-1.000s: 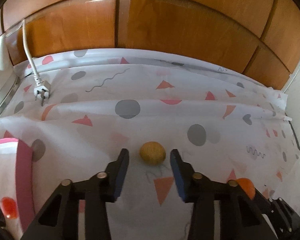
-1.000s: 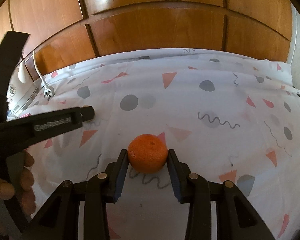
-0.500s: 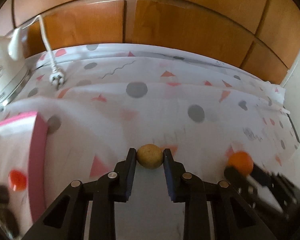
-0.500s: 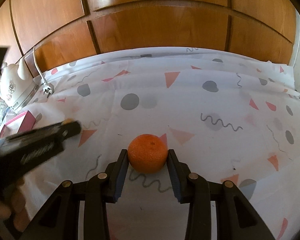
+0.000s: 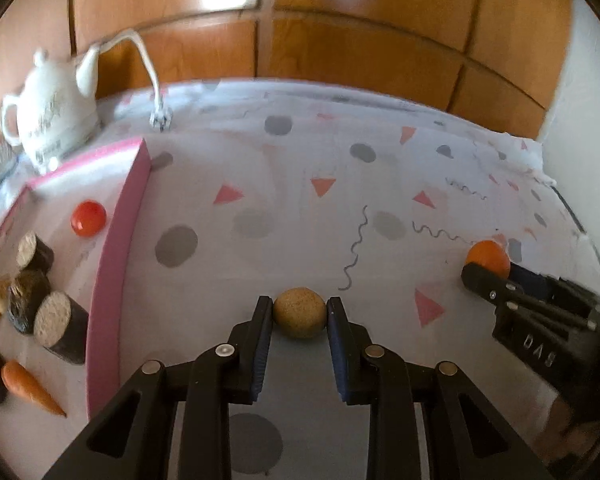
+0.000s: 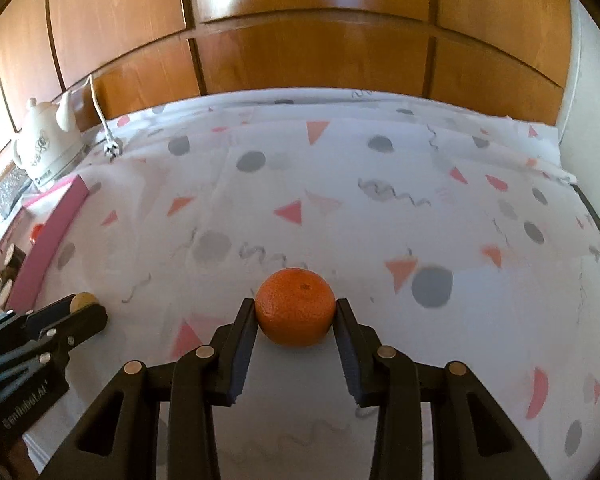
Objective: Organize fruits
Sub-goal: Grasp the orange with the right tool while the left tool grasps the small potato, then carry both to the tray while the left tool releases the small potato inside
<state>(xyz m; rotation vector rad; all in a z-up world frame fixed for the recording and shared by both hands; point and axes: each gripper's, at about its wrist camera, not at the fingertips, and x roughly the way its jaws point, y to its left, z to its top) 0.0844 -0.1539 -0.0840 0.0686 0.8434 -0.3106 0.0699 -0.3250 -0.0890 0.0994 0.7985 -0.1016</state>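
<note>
My left gripper is shut on a small round tan fruit, held above the patterned cloth just right of a pink-rimmed tray. The tray holds a red tomato, dark cut pieces, a carrot and an orange item at its left edge. My right gripper is shut on an orange mandarin over the cloth. In the left wrist view the right gripper with its mandarin shows at the far right. The right wrist view has the left gripper at lower left.
A white teapot stands at the back left behind the tray, with a white cord and plug lying beside it. Wooden cabinet doors close off the back. A white wall is on the right.
The left jaws closed on the tan fruit and carried it left, so the tray and teapot came into view. The right gripper shifted left a little with the mandarin still in its grip.
</note>
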